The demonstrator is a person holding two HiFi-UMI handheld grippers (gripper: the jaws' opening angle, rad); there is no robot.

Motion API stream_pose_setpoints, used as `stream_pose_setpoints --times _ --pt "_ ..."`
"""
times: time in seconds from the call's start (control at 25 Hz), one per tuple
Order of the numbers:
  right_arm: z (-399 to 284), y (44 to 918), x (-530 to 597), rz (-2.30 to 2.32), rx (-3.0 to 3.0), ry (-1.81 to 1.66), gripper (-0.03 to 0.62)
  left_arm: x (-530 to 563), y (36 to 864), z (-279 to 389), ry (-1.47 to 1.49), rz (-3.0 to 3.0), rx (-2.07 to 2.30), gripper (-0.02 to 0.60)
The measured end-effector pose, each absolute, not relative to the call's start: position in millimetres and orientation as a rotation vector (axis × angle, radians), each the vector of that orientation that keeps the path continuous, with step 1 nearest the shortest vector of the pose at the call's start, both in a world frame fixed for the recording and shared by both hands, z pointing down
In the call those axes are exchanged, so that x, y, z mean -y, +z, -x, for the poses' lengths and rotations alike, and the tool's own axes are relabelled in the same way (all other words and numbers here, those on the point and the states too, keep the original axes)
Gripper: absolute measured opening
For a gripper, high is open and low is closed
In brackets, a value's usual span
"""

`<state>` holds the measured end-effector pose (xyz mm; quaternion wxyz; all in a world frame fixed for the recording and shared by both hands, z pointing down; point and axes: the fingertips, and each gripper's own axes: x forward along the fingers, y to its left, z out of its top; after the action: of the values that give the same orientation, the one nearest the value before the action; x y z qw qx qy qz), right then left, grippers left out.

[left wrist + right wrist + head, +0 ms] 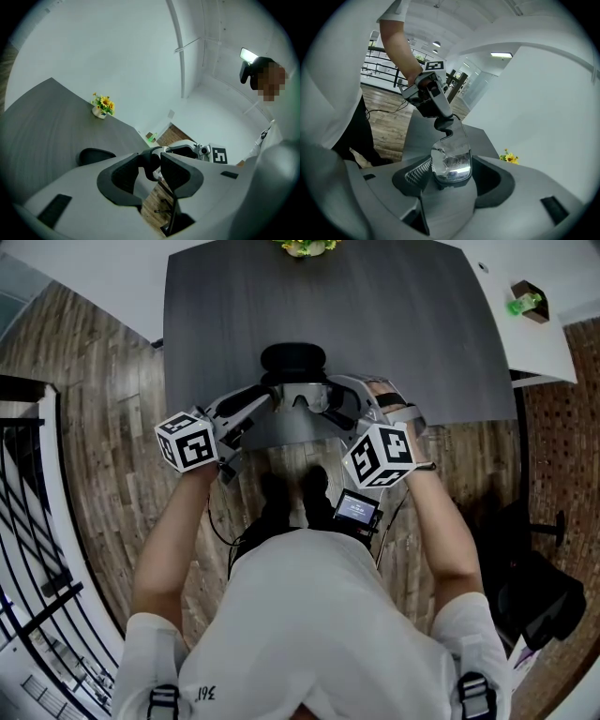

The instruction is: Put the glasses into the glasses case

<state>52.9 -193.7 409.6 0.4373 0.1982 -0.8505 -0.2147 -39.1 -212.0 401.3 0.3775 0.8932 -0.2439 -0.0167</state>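
The glasses (302,397) hang in the air between the two tools, one end in each. The left gripper (152,164) has its jaws pressed on the dark end piece of the frame, which sits right between its pads. The right gripper (451,171) stands with its jaws wide, and the clear lens fills the space between them (its edges meet both pads, so this is a grip on a wide thing and not an empty opening). Looking along the right gripper's jaws, the frame runs from the lens straight ahead to the left gripper, whose jaws point back toward it.

The glasses case (293,357), black and oval, lies on the dark grey table (394,324) just beyond the tips of both grippers. Seen from the left gripper, it is to the left of the jaws and lower than them. I cannot tell if the glasses touch the case. Farther ahead of the left gripper, at the far edge of the table, stands a small pot of yellow flowers (103,105).
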Motion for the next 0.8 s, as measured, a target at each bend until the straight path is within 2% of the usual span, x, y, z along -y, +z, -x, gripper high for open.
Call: stream_pose_setpoints --times 0.8 --pt "-42 461 254 -0.441 2.145 -0.454 0.267 272 448 53 -0.085 -2.166 0.731 0.146"
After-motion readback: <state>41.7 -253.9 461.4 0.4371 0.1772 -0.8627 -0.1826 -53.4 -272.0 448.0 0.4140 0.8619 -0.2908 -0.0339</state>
